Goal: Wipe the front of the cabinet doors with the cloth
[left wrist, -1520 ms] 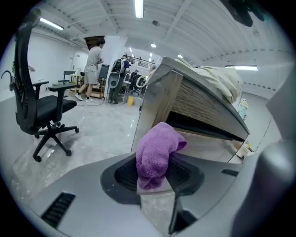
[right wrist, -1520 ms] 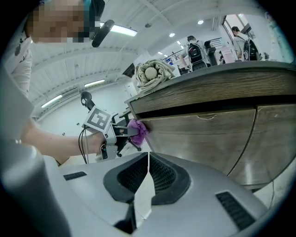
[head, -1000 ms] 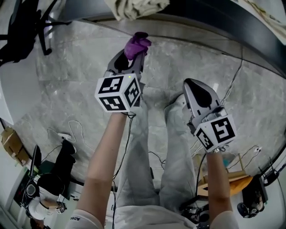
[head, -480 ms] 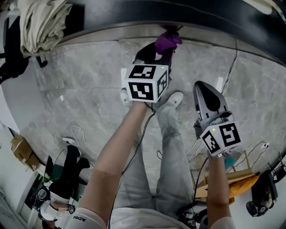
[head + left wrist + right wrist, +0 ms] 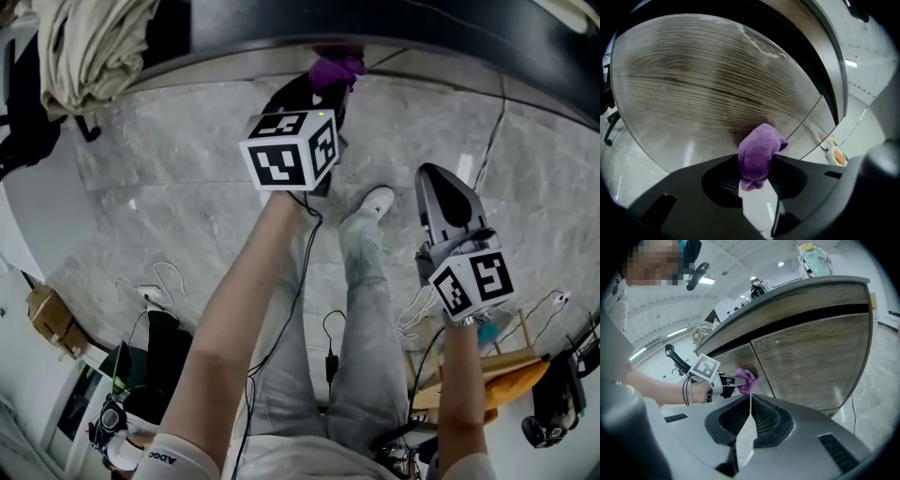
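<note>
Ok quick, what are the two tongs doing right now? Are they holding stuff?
Left tongs: closed on the purple cloth.
Right tongs: closed, holding nothing.

Grey marbled floor tiles are shown, crossed by loose white cables. A wood-grain cabinet is seen beneath a grey counter top. Ceiling light strips are lit. A cardboard box is set at left.
</note>
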`<action>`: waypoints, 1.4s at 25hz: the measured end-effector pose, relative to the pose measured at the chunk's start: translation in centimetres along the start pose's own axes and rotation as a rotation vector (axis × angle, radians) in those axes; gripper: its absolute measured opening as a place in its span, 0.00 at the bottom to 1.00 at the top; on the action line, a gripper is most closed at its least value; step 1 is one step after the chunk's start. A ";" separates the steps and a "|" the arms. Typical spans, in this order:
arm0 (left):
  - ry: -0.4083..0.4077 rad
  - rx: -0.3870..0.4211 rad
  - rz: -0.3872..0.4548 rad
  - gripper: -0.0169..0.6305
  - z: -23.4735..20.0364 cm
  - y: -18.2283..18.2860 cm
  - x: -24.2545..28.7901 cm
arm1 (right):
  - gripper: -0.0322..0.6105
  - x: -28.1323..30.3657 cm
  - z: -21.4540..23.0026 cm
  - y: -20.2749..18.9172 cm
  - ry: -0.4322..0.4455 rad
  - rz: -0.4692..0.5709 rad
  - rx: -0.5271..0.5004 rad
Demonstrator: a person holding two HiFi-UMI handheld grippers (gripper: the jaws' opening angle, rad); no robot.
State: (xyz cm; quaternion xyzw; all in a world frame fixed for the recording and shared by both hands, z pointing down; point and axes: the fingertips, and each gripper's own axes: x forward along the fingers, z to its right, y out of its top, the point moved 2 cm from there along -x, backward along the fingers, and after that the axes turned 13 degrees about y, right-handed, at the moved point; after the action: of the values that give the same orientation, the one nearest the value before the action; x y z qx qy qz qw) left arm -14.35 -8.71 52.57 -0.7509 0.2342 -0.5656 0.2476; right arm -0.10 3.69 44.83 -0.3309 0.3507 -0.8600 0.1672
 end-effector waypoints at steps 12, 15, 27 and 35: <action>0.020 0.080 -0.046 0.25 -14.1 1.1 -3.1 | 0.10 9.1 -8.4 0.7 0.006 0.016 -0.006; 0.037 0.064 -0.051 0.25 -17.1 1.4 -4.1 | 0.10 10.8 -10.6 1.0 0.024 0.003 -0.014; 0.200 0.053 -0.051 0.25 -27.2 1.6 -6.3 | 0.10 14.8 -13.4 1.9 0.091 0.010 -0.036; 0.330 -0.018 -0.031 0.25 -25.6 -1.2 -7.4 | 0.09 8.5 -9.5 -1.3 0.119 -0.052 -0.029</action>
State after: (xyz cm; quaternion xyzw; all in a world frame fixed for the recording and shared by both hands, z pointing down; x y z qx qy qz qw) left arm -40.84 -5.84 54.02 -0.6536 0.2652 -0.6829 0.1901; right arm -12.83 4.86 44.50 -0.2905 0.3636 -0.8771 0.1188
